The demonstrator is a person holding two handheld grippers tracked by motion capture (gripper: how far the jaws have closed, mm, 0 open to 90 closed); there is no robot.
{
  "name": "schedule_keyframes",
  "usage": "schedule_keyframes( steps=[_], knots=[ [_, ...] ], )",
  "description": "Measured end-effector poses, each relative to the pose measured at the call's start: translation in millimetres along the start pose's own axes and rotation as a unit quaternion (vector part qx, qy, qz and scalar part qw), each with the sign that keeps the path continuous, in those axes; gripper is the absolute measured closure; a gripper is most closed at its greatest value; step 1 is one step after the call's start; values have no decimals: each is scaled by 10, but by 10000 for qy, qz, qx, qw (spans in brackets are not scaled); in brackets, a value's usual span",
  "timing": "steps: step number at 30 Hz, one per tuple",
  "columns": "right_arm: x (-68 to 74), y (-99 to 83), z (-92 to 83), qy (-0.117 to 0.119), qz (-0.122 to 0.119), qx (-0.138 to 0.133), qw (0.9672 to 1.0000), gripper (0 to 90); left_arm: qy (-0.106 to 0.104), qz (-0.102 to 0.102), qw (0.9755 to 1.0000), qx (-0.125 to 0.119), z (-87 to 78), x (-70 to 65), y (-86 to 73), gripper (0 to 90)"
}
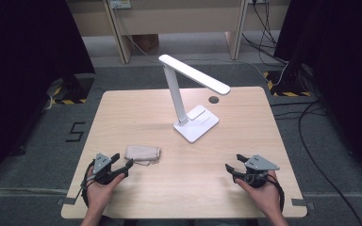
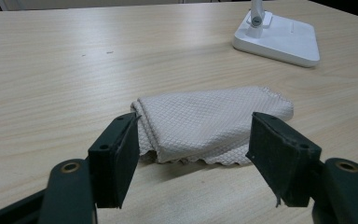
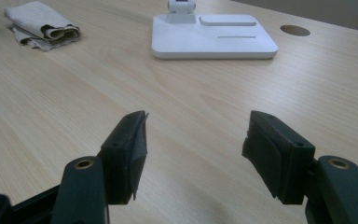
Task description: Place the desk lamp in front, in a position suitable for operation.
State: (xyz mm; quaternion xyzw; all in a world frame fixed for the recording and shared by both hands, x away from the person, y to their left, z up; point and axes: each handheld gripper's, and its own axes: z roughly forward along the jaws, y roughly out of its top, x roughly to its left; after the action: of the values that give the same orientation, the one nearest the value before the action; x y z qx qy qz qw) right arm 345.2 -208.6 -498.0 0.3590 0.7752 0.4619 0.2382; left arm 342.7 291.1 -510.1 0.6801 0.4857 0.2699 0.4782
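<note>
Left gripper [image 2: 193,156], jaws spread wide and empty, points at the folded beige waffle-weave cloth [image 2: 209,123] lying just ahead between its tips; closing too high risks pinching only the top layer, letting the folds unravel on lifting

Both hands rest low, left gripper [image 1: 123,165] and right gripper [image 1: 234,165] each with jaws spread wide.
</note>
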Motion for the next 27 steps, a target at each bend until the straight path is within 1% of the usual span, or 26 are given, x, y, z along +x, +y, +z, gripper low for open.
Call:
schedule_keyframes(
  steps=[4,7,9,11,12,13,16,17,18,21,22,23,24,25,26,27],
  knots=[
    [29,28,24,77,-23,-44,10000,400,22,-1,10000,-26,-6,1,5,325],
    [78,102,91,202,-133,-137,9996,439,21,-31,10000,-38,-1,10,3,324],
    [121,149,132,269,-164,-81,9995,456,18,-38,10000,-23,-1,12,3,324],
    [165,204,199,386,-228,-30,9990,464,23,-40,10000,-32,-2,14,5,323],
    [165,204,199,386,-228,-30,9990,464,23,-40,10000,-32,-2,14,5,323],
    [217,272,274,493,-317,30,9983,466,28,-46,10000,-43,-6,15,6,323],
    [297,390,401,604,-462,80,9971,472,37,-55,10000,-43,-11,20,6,323],
    [320,432,450,632,-555,79,9964,472,39,-68,10000,-51,-8,22,4,323],
    [353,472,496,684,-574,106,9959,473,35,-78,9999,-58,-5,24,3,323],
    [428,589,638,814,-755,174,9937,476,30,-97,9999,-68,-1,22,3,324],
    [428,589,638,814,-755,174,9937,476,26,-96,9999,-70,0,21,4,324],
    [472,651,729,897,-824,229,9923,480,23,-85,9999,-64,-2,20,3,324],
    [483,671,764,904,-873,231,9918,481,23,-85,9999,-64,-2,20,3,324],
    [483,671,764,904,-873,231,9918,481,19,-86,9999,-59,-2,19,2,324],
    [516,715,850,986,-871,263,9910,483,19,-88,9999,-59,-2,19,1,324],
    [528,730,883,1004,-895,275,9905,482,17,-93,9999,-63,-1,20,1,324]
  ],
)
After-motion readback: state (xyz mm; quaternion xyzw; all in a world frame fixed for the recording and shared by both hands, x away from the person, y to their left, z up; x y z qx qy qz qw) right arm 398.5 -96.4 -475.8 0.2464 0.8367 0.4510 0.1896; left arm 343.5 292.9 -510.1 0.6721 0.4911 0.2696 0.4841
